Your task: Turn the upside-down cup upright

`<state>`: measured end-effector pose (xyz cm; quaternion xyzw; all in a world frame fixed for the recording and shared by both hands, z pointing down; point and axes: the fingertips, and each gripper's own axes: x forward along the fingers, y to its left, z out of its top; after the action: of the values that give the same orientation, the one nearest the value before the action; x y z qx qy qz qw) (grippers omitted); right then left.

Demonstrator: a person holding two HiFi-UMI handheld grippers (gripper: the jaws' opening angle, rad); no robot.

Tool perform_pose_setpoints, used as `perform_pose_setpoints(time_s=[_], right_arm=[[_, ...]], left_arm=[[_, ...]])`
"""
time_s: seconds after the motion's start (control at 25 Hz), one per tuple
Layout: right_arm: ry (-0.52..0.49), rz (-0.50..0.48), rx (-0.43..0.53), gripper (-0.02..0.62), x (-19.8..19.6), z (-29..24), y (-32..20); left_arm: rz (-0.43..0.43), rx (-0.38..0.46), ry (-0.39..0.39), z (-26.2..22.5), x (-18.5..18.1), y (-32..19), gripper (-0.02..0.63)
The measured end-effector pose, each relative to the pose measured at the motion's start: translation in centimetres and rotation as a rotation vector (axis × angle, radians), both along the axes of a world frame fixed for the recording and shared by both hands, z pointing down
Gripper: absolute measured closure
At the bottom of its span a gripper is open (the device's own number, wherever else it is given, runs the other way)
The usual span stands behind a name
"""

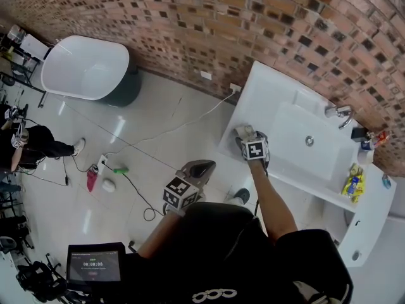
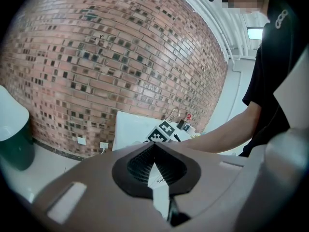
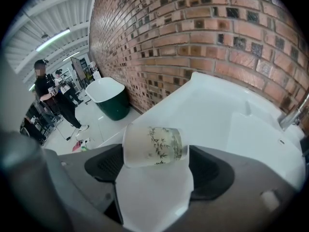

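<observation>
the cup [image 3: 153, 146], pale with a green leaf print, lies on its side at the centre of the right gripper view, wide rim to the left and base to the right, over the near edge of the white washbasin counter [image 3: 212, 105]. in the head view it is the pale shape [image 1: 244, 132] at the counter's left edge, right of centre.

the right gripper [image 3: 155, 151] has its jaws spread wide. the cup sits crosswise between their tips, each end just beside a pad, with no squeeze visible. in the head view this gripper [image 1: 248, 138] points steeply down at the counter edge. the bare right forearm [image 1: 272, 195] runs straight up the frame from the dark sleeve, elbow nearly extended.

the left gripper [image 2: 154, 146] has its jaws closed together at the tips, with nothing between them. it [image 1: 193, 173] is held low over the floor at lower centre, close to the torso and angled slightly down.

a faucet [image 1: 338, 113] stands at the basin's right. the brick wall [image 1: 221, 24] fills the top, and a bathtub [image 1: 85, 65] sits at upper left.
</observation>
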<state>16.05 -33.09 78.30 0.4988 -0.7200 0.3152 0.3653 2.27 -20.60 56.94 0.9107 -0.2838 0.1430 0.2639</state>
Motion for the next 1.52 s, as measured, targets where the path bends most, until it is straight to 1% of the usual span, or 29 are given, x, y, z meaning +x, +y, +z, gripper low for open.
perform_pose_setpoints(time_s=[0.2, 0.4, 0.52, 0.64, 0.84, 1.12, 1.28, 1.4, 1.52], right_arm=[[-0.013, 0.007, 0.007, 0.201, 0.3, -0.1, -0.2], [-0.051, 0.024, 0.011, 0.202, 0.5, -0.2, -0.3], [-0.091, 0.051, 0.012, 0.202, 0.6, -0.6, -0.4], [-0.154, 0.079, 0.011, 0.202, 0.4, -1.1, -0.4], [-0.318, 0.156, 0.000, 0.202, 0.2, -1.6, -0.3], [-0.668, 0.351, -0.061, 0.202, 0.3, -1.6, -0.3], [-0.828, 0.450, -0.089, 0.202, 0.7, -1.7, -0.3], [-0.917, 0.507, -0.109, 0.202, 0.9, -1.5, -0.2], [-0.968, 0.547, -0.129, 0.202, 1.1, -1.1, -0.1]], left_arm=[[-0.005, -0.001, -0.008, 0.2, -0.2, -0.1, 0.591], [-0.004, 0.001, -0.012, 0.0, -0.1, -0.2, 0.591], [-0.002, 0.002, -0.012, 0.0, 0.1, -0.2, 0.591], [-0.001, 0.001, -0.012, 0.0, 0.3, -0.1, 0.591], [0.009, 0.004, -0.014, -0.1, 0.9, 0.1, 0.591], [0.015, 0.008, -0.014, -0.1, 1.5, 0.2, 0.591], [0.018, 0.008, -0.015, -0.1, 1.7, 0.3, 0.591], [0.018, 0.008, -0.016, 0.0, 1.8, 0.4, 0.591], [0.017, 0.007, -0.019, 0.0, 1.7, 0.5, 0.591]])
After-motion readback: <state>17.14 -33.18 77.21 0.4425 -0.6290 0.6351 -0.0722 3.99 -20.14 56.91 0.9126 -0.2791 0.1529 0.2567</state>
